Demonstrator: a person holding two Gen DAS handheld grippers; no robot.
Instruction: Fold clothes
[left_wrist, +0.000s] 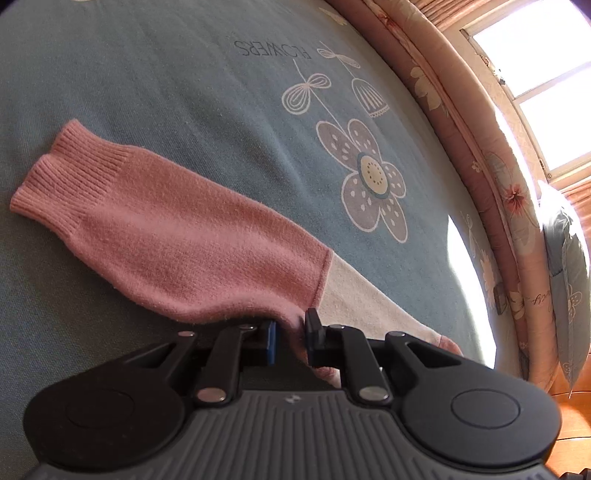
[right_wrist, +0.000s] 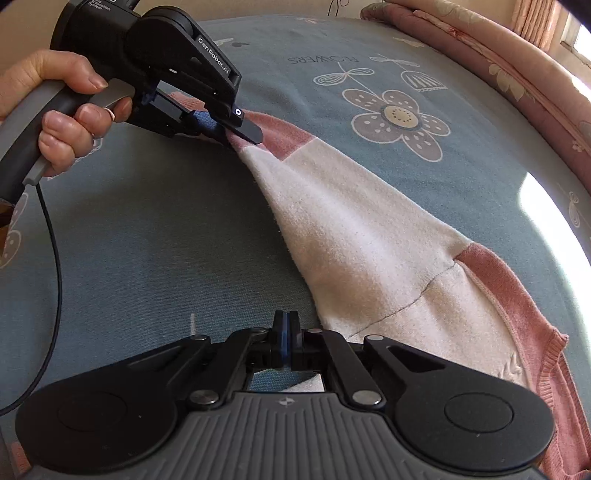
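A pink and white knit sweater (right_wrist: 351, 221) lies spread on a blue bed sheet (right_wrist: 147, 240). Its pink sleeve (left_wrist: 184, 240) with a ribbed cuff stretches to the left in the left wrist view. My left gripper (left_wrist: 291, 325) is shut on a pinch of the pink knit near the sleeve seam. It also shows in the right wrist view, left gripper (right_wrist: 236, 134), lifting that corner so the white panel slopes down from it. My right gripper (right_wrist: 284, 321) is shut, pads together, with no cloth visible between them. The sweater's white edge runs just right of its fingers.
A person's hand (right_wrist: 66, 110) holds the left gripper's handle, and a black cable (right_wrist: 55, 258) trails from it. The sheet carries a large flower print (left_wrist: 373, 177). A pink floral quilt roll (left_wrist: 461, 129) lines the bed's far edge, with a window (left_wrist: 535, 74) and a pillow (left_wrist: 569, 295) behind it.
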